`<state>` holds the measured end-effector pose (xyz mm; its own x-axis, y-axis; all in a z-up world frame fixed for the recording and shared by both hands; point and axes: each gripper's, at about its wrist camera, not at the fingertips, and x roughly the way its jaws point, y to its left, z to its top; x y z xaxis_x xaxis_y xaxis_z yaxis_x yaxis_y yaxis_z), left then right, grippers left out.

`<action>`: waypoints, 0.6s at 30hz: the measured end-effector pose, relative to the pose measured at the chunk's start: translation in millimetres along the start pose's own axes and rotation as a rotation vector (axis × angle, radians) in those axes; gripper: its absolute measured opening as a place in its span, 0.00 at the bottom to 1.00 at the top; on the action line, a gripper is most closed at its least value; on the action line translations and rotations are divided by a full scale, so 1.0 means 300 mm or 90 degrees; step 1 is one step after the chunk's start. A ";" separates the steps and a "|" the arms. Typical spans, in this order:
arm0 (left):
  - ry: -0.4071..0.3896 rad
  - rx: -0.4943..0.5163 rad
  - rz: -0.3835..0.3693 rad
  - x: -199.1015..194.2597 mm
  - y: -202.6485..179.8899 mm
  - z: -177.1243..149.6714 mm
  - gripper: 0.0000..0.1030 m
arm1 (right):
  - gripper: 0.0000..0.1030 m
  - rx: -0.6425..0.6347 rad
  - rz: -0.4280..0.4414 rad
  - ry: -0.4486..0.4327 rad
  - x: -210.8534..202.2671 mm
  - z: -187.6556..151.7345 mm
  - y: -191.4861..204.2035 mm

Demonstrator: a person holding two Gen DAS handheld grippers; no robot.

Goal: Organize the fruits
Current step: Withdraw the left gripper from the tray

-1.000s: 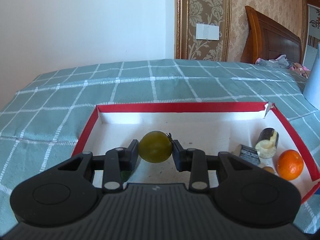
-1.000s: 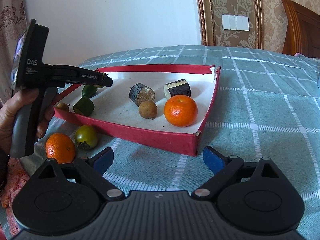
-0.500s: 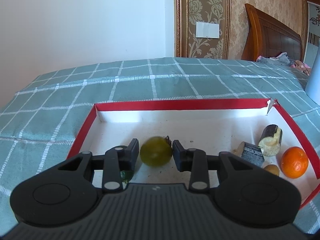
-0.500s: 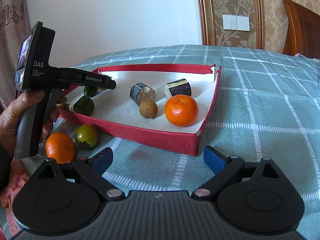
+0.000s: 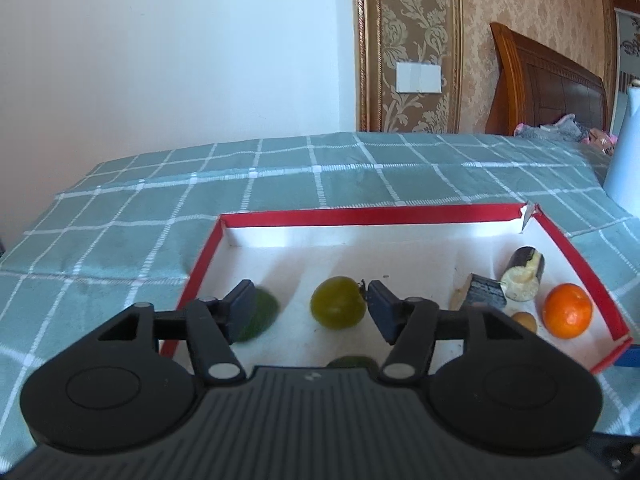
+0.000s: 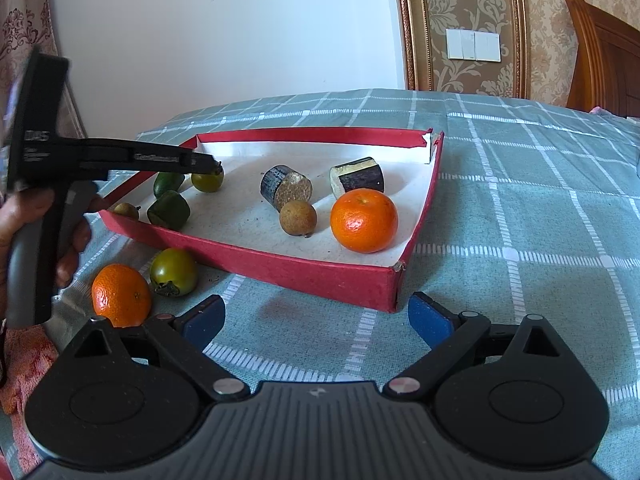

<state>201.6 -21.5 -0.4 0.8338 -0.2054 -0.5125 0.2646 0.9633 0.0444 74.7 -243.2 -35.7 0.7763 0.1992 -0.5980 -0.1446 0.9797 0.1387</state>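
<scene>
While your left gripper (image 5: pixel 312 308) is opening around the green tomato (image 5: pixel 338 302), now on the red tray (image 5: pixel 372 216) floor, draw straight back; your right gripper (image 6: pixel 316 320) hangs wide, empty, before the tray.

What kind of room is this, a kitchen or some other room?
Most likely a bedroom in a home, not a kitchen. A carved wooden headboard stands by patterned wallpaper, and the red tray of fruit rests on a green checked cloth, perhaps a bed cover.
</scene>
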 end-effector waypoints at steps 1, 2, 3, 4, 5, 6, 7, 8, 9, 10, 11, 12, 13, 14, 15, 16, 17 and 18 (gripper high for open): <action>-0.005 -0.003 0.001 -0.020 0.007 -0.004 0.59 | 0.96 0.000 0.000 0.000 0.000 0.000 0.000; -0.011 -0.003 0.005 -0.042 0.013 -0.007 0.60 | 0.96 0.000 0.000 0.000 0.000 0.000 0.000; -0.018 -0.005 0.010 -0.066 0.018 -0.012 0.62 | 0.96 0.000 0.000 0.000 0.000 0.000 0.000; -0.024 -0.007 0.009 -0.092 0.024 -0.020 0.63 | 0.96 0.000 0.000 0.000 0.000 0.000 0.000; -0.030 -0.010 0.006 -0.118 0.030 -0.028 0.64 | 0.96 0.000 0.000 0.000 0.000 0.000 0.000; -0.035 -0.011 0.006 -0.145 0.036 -0.038 0.64 | 0.96 0.001 0.000 0.000 0.000 0.001 0.000; -0.036 -0.010 0.006 -0.167 0.040 -0.049 0.65 | 0.96 0.002 0.001 0.000 0.000 0.001 -0.001; -0.036 -0.010 0.008 -0.190 0.043 -0.064 0.65 | 0.96 0.002 0.002 -0.001 0.000 0.000 0.003; -0.037 -0.013 0.011 -0.212 0.047 -0.081 0.67 | 0.96 0.002 0.002 0.000 0.002 0.000 0.005; -0.040 -0.019 0.014 -0.233 0.054 -0.101 0.68 | 0.96 0.001 0.001 0.000 0.002 0.000 0.005; -0.040 -0.024 0.016 -0.249 0.060 -0.121 0.71 | 0.96 0.001 0.001 0.000 0.002 0.000 0.005; -0.036 -0.028 0.019 -0.261 0.067 -0.141 0.72 | 0.96 0.001 0.001 0.000 0.001 0.000 0.004; -0.030 -0.031 0.025 -0.270 0.072 -0.160 0.72 | 0.96 0.001 0.001 0.000 0.002 0.000 0.005; -0.026 -0.033 0.034 -0.273 0.077 -0.178 0.72 | 0.96 0.001 0.001 0.000 0.002 -0.001 0.004; -0.023 -0.034 0.045 -0.277 0.082 -0.196 0.72 | 0.96 0.001 0.002 0.000 0.002 -0.001 0.004; -0.020 -0.036 0.055 -0.278 0.087 -0.211 0.72 | 0.96 0.001 0.002 0.000 0.002 -0.001 0.004; -0.016 -0.040 0.064 -0.276 0.095 -0.225 0.72 | 0.96 0.002 0.003 -0.001 0.002 -0.001 0.005; -0.011 -0.048 0.071 -0.272 0.104 -0.234 0.72 | 0.96 0.002 0.003 -0.001 0.003 0.000 0.004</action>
<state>107.7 37.4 -17.5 0.8644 -0.0985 -0.4931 0.1330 0.9905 0.0354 75.1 -241.8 -36.1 0.7766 0.2035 -0.5963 -0.1459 0.9788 0.1440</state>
